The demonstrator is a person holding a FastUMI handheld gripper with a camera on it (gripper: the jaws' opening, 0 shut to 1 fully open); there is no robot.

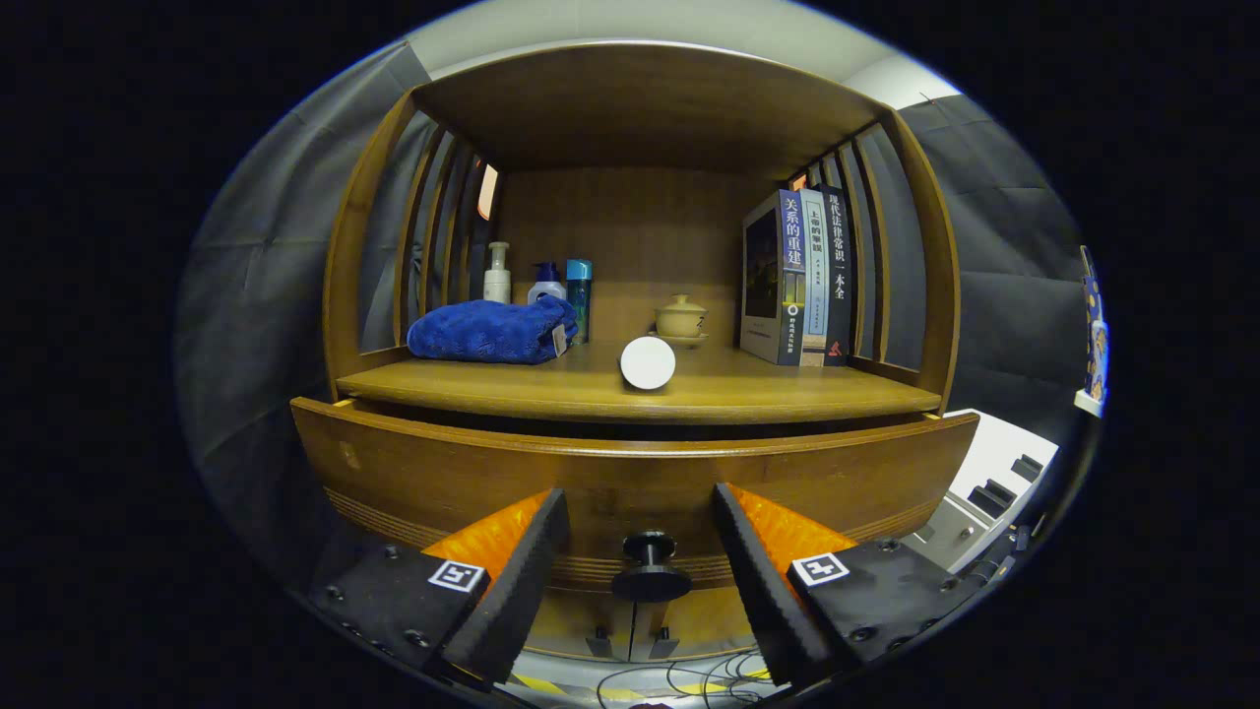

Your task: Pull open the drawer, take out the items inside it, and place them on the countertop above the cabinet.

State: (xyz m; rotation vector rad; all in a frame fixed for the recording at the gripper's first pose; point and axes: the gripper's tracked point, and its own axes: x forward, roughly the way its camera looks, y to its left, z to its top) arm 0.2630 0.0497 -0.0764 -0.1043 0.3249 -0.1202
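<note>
Jaws: apart, astride the black round drawer knob [650, 568] – not touching it.
Gripper [640, 581]: at 6 o'clock.
Brown wooden drawer [630, 473]: slightly pulled out – contents hidden.
Table [748, 394]: white round lidded container [648, 362] at 12 o'clock, folded blue towel [492, 332] at 11.

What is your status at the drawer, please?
Tool open, fingers either side of the knob, not touching. Drawer pulled slightly out, contents hidden. Countertop holds a towel, white disc, books.
</note>
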